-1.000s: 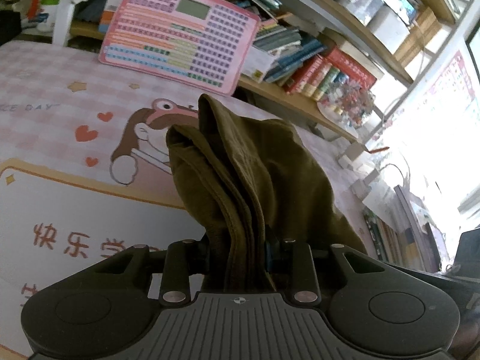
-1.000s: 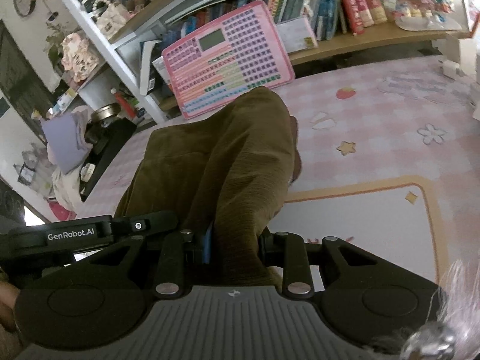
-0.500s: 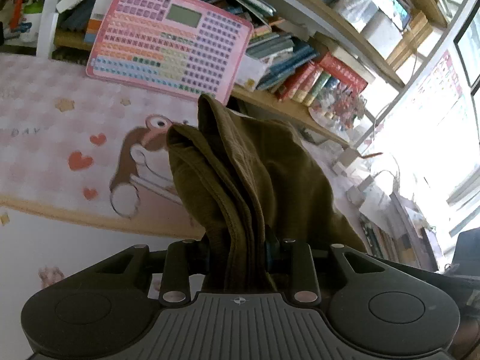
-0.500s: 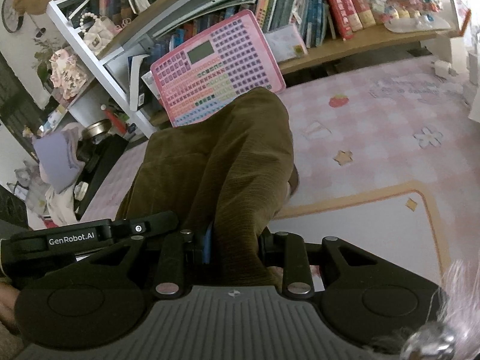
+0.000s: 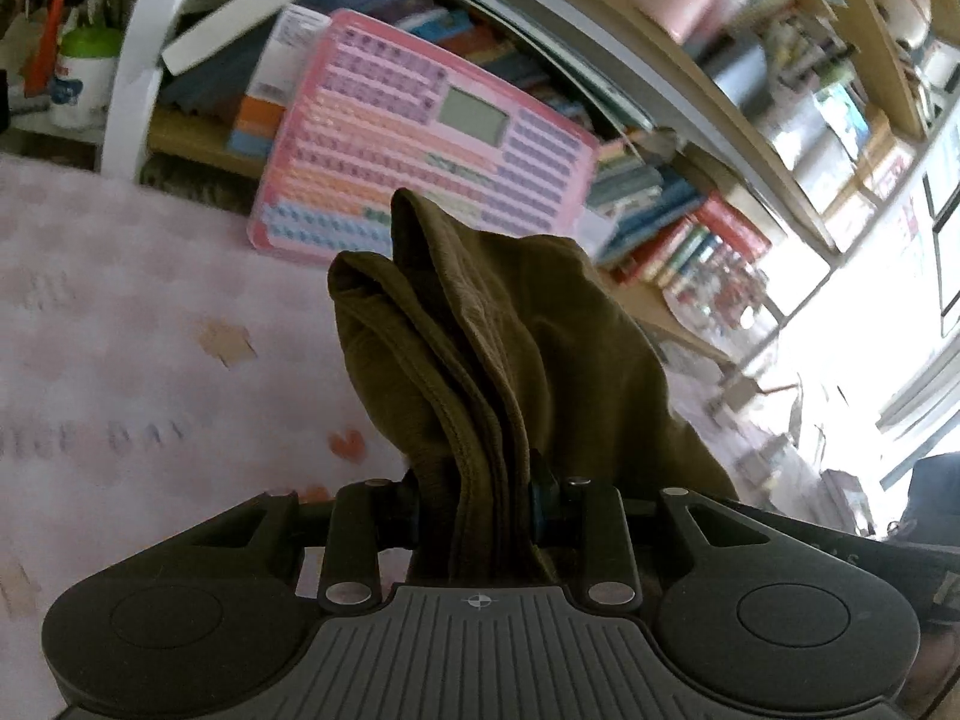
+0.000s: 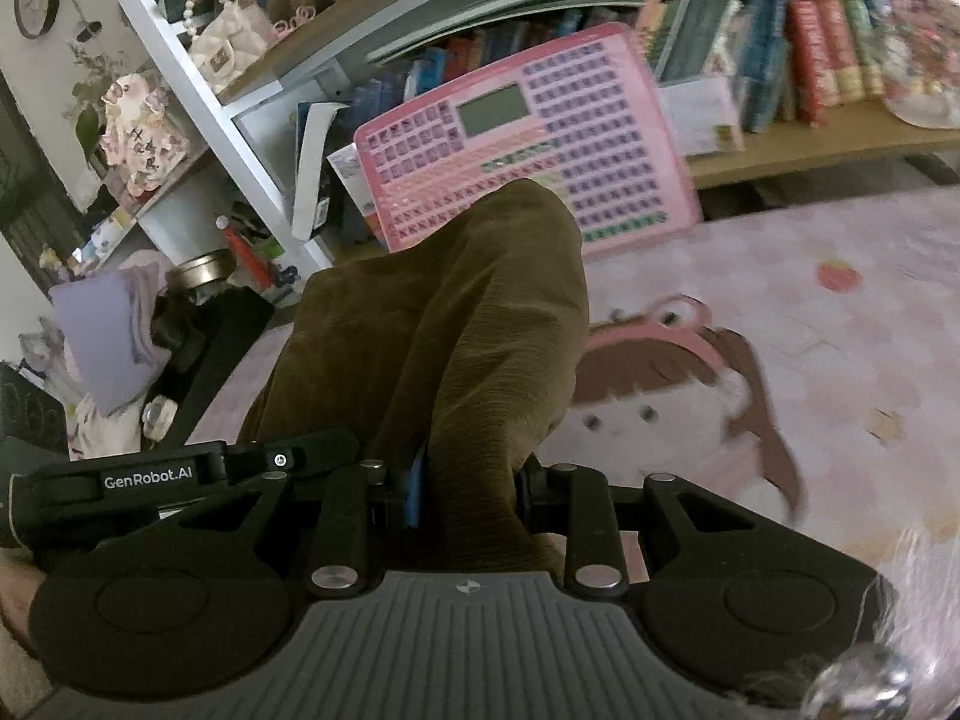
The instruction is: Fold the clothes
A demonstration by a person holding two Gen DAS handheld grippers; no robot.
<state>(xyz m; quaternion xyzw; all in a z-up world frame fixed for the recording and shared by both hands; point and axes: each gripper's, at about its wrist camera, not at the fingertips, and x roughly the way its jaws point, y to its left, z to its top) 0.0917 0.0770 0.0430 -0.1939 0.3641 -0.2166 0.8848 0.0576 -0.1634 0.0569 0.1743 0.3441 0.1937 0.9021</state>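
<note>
An olive-brown garment [image 5: 498, 354] hangs bunched in both grippers above a pink cartoon-print mat [image 5: 120, 360]. My left gripper [image 5: 474, 510] is shut on a thick fold of it, with the cloth rising ahead of the jaws. In the right wrist view the same garment [image 6: 456, 324] drapes over my right gripper [image 6: 468, 492], which is shut on it. The left gripper's black body [image 6: 162, 474] shows at the left of the right wrist view, close beside the right one. The fingertips of both are hidden by cloth.
A pink keyboard-like toy board [image 5: 420, 150] leans against the bookshelf [image 5: 690, 228] at the mat's far edge; it also shows in the right wrist view [image 6: 528, 162]. A white shelf frame [image 6: 228, 120] and clutter stand at the left. The mat shows a cartoon girl [image 6: 660, 396].
Both grippers have carried the garment forward toward the bookshelf and the pink board. The white panel of the mat has passed out of view. Both grips are unchanged.
</note>
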